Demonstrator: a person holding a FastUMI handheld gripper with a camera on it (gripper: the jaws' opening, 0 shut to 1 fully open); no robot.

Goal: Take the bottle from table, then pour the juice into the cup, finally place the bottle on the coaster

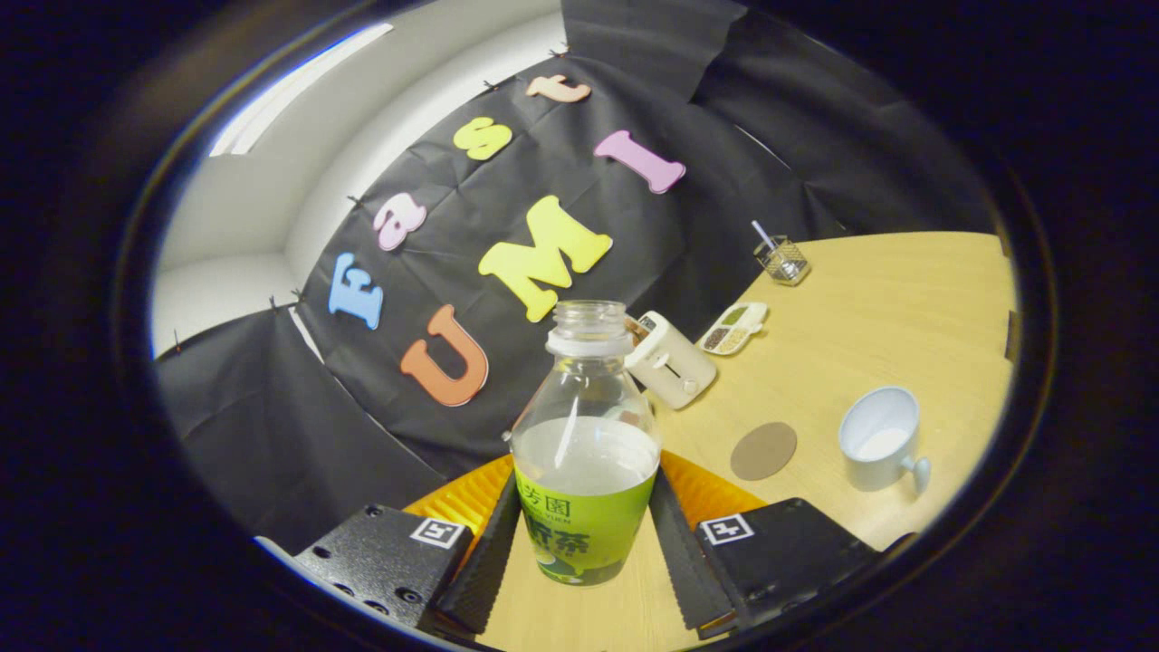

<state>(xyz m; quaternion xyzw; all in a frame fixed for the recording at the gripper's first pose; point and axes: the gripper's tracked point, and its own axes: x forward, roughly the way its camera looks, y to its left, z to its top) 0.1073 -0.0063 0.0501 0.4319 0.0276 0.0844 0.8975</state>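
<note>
My gripper [584, 534] appears closed on the labelled waist of the uncapped bottle [586, 444], lifted off the tabletop [869, 299]; about half full, thin slippery plastic, so I squeeze gently.

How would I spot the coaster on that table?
On the wooden table, look beyond the gripper, whose fingers clamp the bottle. The coaster lies between the toaster and white cup: the only flat brown disc.

The bottle [585, 453] base is hidden between the jaws.
</note>
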